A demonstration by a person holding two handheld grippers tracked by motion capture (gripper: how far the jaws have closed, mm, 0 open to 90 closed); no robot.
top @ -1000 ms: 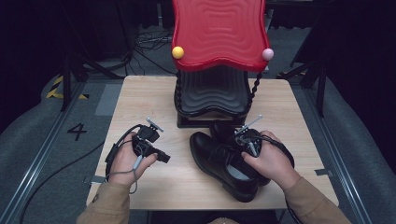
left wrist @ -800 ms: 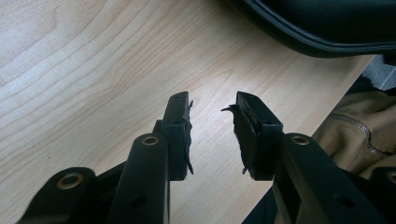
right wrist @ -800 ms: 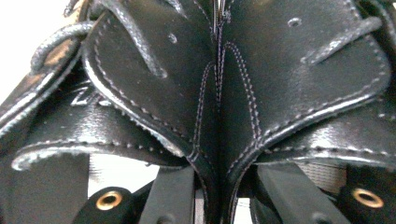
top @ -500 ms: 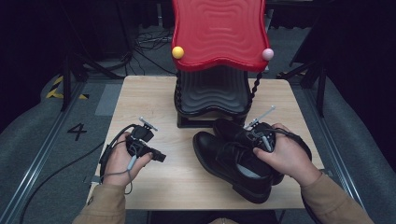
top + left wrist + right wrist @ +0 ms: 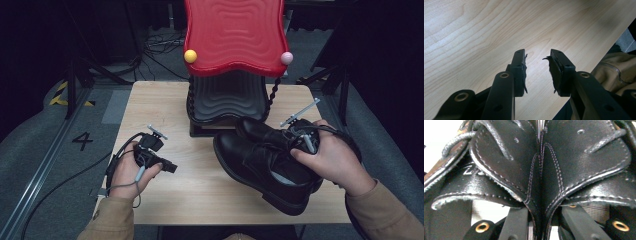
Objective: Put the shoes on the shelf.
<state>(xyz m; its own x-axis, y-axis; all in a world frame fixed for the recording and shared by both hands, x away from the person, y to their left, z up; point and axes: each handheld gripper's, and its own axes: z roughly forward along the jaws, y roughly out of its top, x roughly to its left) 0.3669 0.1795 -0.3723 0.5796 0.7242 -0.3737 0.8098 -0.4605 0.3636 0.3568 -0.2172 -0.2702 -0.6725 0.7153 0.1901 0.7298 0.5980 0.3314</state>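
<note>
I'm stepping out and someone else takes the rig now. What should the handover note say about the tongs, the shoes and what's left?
Right tongs: shut on the inner edges of the pair of black shoes, pinched together; pair lifted and tilted over the wooden table, in front of the shoe rack.
Left tongs: open, nothing between them, low over the table at its left.
Done: both shoes gripped as one and raised.
Left: probably carry the pair to the rack's lower black shelf and let go; watch that neither shoe slips.
</note>
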